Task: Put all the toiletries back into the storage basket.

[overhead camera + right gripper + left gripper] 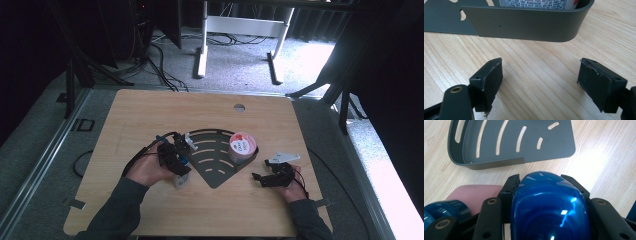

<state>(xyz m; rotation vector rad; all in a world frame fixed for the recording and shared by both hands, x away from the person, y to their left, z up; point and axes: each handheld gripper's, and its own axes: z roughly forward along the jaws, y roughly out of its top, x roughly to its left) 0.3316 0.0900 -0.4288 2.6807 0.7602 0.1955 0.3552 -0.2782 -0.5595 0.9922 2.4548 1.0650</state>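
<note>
Nearest the camera, the left gripper (549, 202) is clamped on a glossy blue bottle (549, 207), its black jaws pressing both sides, just near of the grey slotted tray (524, 157). The bottle's rounded end points toward the tray, and its long axis seems to run away from the hand, roughly level, though its full length is hidden. One pink-lidded tub (242, 145) already sits in the tray's right corner, so loading looks partly done; the bottle is not yet in. To the right, the right gripper (541, 82) rests on the wooden table (150, 110), jaws spread wide and empty.
</note>
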